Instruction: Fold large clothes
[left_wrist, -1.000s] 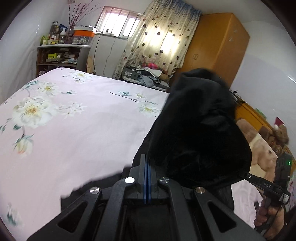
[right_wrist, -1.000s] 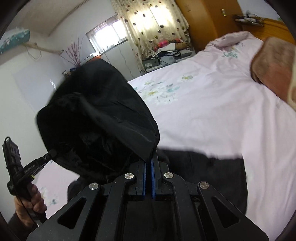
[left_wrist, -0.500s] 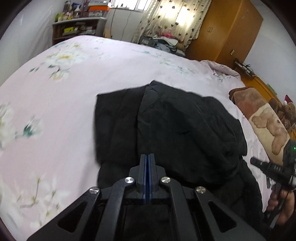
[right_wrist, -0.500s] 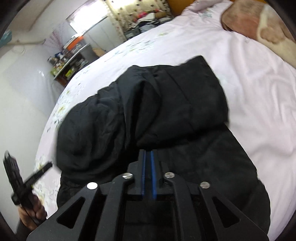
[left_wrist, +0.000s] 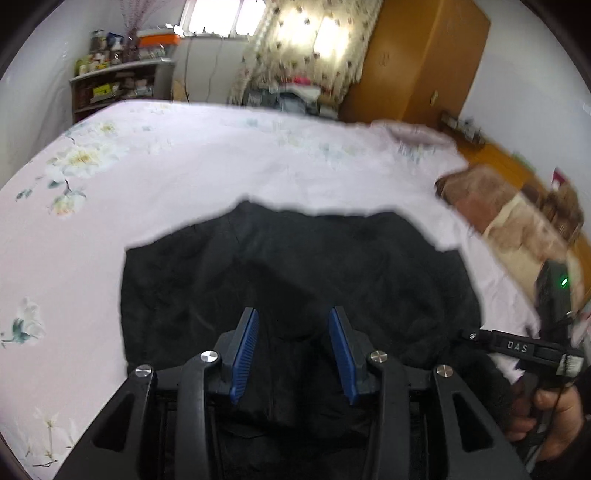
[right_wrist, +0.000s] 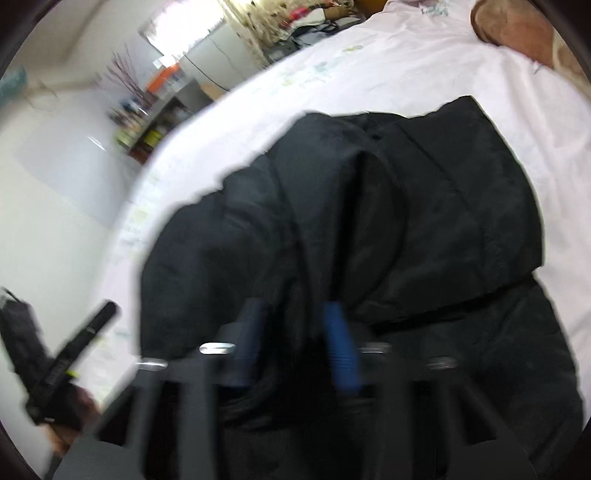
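A large black garment (left_wrist: 295, 273) lies folded over on the pink floral bedspread (left_wrist: 184, 162), filling the lower middle of the left wrist view. It also shows in the right wrist view (right_wrist: 369, 229), where one layer lies doubled over another. My left gripper (left_wrist: 293, 332) is open just above the garment's near edge, holding nothing. My right gripper (right_wrist: 295, 332) is open too, blurred, over the near part of the garment. The right tool and its hand (left_wrist: 546, 354) show at the right edge of the left wrist view.
A brown teddy-bear blanket (left_wrist: 509, 218) lies at the bed's right side. A wooden wardrobe (left_wrist: 417, 62), a curtained window (left_wrist: 306, 40) and a cluttered shelf (left_wrist: 114, 88) stand beyond the bed. The left tool (right_wrist: 55, 362) shows at lower left in the right wrist view.
Both grippers carried the garment's raised part forward and down onto the bed, folding it over. Both were shut on cloth half a second ago and have now opened and let it go.
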